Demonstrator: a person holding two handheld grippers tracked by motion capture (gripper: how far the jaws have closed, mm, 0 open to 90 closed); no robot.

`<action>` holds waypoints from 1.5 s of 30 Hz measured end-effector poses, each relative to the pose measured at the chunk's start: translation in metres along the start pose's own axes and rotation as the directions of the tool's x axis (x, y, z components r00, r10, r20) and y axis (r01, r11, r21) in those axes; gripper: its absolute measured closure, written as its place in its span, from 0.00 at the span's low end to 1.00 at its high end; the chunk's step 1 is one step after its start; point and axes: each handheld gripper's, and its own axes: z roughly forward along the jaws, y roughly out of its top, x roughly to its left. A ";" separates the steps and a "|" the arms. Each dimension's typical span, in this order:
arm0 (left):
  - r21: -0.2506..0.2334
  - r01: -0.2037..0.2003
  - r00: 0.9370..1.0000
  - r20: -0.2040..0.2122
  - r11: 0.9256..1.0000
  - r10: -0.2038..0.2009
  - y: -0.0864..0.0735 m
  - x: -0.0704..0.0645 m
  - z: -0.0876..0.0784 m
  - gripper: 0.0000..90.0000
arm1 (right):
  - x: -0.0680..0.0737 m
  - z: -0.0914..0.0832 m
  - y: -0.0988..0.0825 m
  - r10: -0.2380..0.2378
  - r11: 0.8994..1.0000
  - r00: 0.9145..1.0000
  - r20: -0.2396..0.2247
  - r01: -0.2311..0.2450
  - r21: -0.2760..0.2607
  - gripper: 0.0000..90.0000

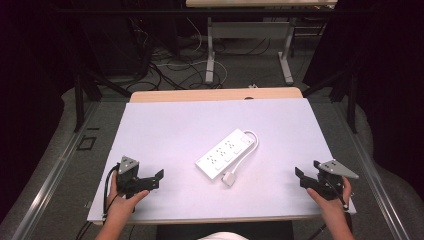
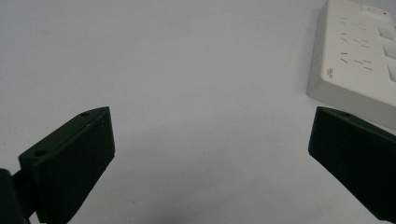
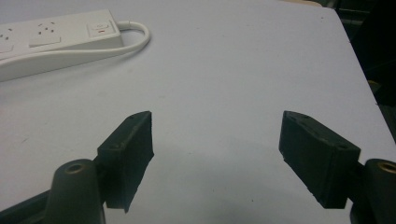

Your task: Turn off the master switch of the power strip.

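A white power strip (image 1: 224, 152) lies at an angle in the middle of the white table (image 1: 165, 125), its cable looping back along its side to a white plug (image 1: 229, 178) at its near end. My left gripper (image 1: 159, 179) rests low over the near left of the table, open and empty, and the power strip (image 2: 355, 60) lies ahead to its right. Near the right edge my right gripper (image 1: 300, 176) is open with nothing between its jaws. In the right gripper view the power strip (image 3: 56, 39) and its cable (image 3: 135, 39) lie at the upper left.
Beyond the far edge of the table the floor holds tangled cables (image 1: 170, 65) and the white legs of another desk (image 1: 210, 55). Dark metal frame bars (image 1: 80, 100) stand at both sides. The table's right edge (image 3: 359, 70) runs close to my right gripper.
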 end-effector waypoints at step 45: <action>0.023 -0.008 1.000 -0.018 1.000 0.008 -0.005 -0.002 -0.002 0.01 | 0.026 0.009 0.033 -0.127 0.989 0.984 -0.124 0.136 0.065 0.43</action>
